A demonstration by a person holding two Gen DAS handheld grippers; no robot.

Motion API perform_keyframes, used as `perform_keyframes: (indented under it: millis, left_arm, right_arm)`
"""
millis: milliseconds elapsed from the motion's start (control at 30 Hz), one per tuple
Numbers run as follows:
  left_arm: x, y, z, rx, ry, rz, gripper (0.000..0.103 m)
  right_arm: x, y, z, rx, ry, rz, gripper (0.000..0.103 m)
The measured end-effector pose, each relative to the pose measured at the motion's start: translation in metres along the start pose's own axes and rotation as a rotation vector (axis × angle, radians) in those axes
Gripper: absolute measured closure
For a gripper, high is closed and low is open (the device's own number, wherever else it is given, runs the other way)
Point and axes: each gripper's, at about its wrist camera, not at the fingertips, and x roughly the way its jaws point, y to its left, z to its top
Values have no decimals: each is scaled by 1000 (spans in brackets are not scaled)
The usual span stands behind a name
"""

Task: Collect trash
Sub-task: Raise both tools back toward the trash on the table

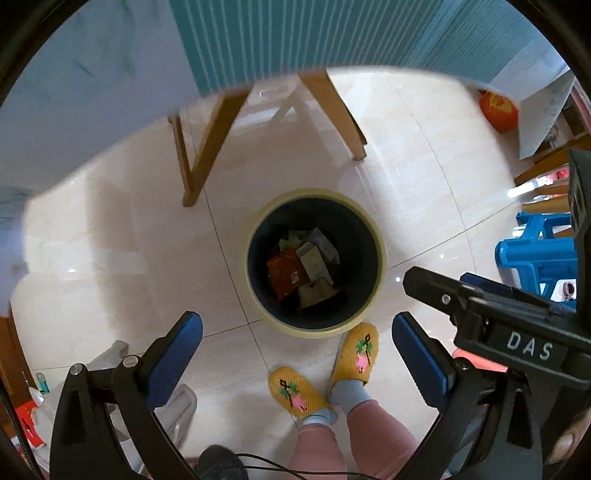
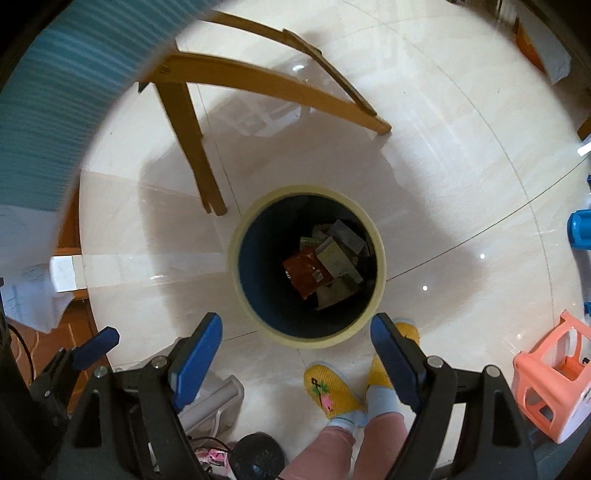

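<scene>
A round bin with a pale yellow rim and dark inside stands on the tiled floor; it also shows in the right wrist view. Inside lie a red wrapper and several grey and green packets, which also show in the right wrist view as the red wrapper and the packets. My left gripper is open and empty, high above the bin's near rim. My right gripper is open and empty, also above the near rim. The right gripper's body shows in the left wrist view.
Wooden table legs and a teal tablecloth are beyond the bin. The person's yellow slippers stand by the bin's near side. A blue stool and a pink stool stand to the right.
</scene>
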Motion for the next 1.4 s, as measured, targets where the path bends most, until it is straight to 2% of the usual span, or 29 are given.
perform_keyframes:
  millis: [300, 633, 867, 1033, 1267, 1400]
  left_arm:
    - [-90, -7, -8, 24, -36, -2, 2]
    - [-214, -14, -23, 91, -137, 2, 2]
    - [-303, 1, -21, 101, -287, 11, 2]
    - [-349, 12, -13, 87, -373, 8, 2]
    - [-387, 12, 6, 115, -474, 11, 2]
    - [-403, 11, 15, 132, -513, 21, 2]
  right_arm:
    - [-77, 27, -15, -17, -40, 7, 20]
    - [-180, 70, -39, -110, -90, -48, 20]
    - [-265, 95, -41, -157, -227, -51, 20]
    - [-316, 109, -36, -168, -332, -53, 20]
    - [-363, 128, -30, -175, -461, -42, 20]
    - [-377, 139, -27, -188, -498, -47, 20]
